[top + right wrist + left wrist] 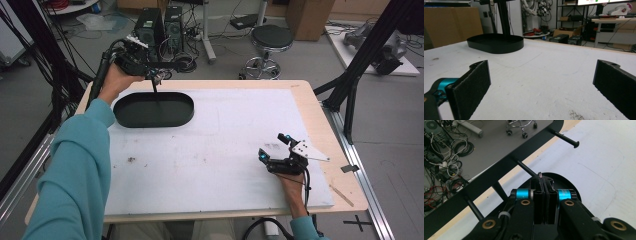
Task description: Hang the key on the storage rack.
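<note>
Black rack (pixel 486 185): that is what the left gripper (pixel 156 79) holds above the far left part of the table. In the left gripper view it runs as a long flat bar slanting across the frame, with several thin black pegs standing out from it; one peg (pixel 565 138) ends in a small rounded knob. The jaws are pressed together, and their tips pinch something thin and dark, apparently a part of the rack, though the exact spot is too small to make out. In the high view a slim dark rod hangs down from this gripper toward the black oval tray (pixel 186 117) just below it; whether the rod touches the tray floor I cannot tell.

The tray lies on the white mat (pixel 225 150) near its far left corner, low-walled and oval. The right gripper view shows it again across the mat (pixel 506 48), with a dark upright standing in or behind it.

Well apart from all this, the right gripper (pixel 276 148) rests near the right edge of the mat, close to the person's side. Its two black padded jaws stand wide apart with bare mat between them. A teal sleeve (pixel 80 165) covers the person's left forearm.
</note>
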Tool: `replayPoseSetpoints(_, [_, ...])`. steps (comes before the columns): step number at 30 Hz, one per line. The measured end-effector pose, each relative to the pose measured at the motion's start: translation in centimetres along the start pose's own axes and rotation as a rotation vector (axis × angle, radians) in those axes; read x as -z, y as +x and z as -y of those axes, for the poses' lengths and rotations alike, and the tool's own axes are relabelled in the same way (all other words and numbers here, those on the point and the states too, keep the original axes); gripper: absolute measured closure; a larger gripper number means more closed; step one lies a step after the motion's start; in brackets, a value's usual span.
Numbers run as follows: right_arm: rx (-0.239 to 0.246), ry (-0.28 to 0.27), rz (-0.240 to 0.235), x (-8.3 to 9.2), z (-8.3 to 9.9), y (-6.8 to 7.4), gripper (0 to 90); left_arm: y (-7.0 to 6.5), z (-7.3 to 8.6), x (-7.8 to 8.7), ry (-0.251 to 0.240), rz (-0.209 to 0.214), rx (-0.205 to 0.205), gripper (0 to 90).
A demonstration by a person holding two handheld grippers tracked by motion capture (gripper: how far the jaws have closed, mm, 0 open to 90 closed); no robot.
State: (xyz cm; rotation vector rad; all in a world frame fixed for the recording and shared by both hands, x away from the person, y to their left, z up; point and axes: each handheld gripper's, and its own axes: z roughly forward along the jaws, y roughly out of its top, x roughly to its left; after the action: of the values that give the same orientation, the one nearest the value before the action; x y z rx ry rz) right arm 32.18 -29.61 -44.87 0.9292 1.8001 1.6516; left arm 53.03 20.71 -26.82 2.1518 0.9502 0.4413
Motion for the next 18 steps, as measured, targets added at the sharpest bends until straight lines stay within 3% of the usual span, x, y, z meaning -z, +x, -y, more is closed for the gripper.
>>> replayPoseSetpoints(16, [0.001, -0.001, 0.003, -0.02, 0.01, 0.01, 0.4, 0.34, -0.02, -0.24, -0.035, -0.019, 0.000, 87.9])
replayPoseSetpoints(18, [0.002, -0.001, 0.003, -0.02, 0.01, 0.01, 0.4, 0.42, -0.08, -0.11, -0.056, -0.045, 0.005, 89.8])
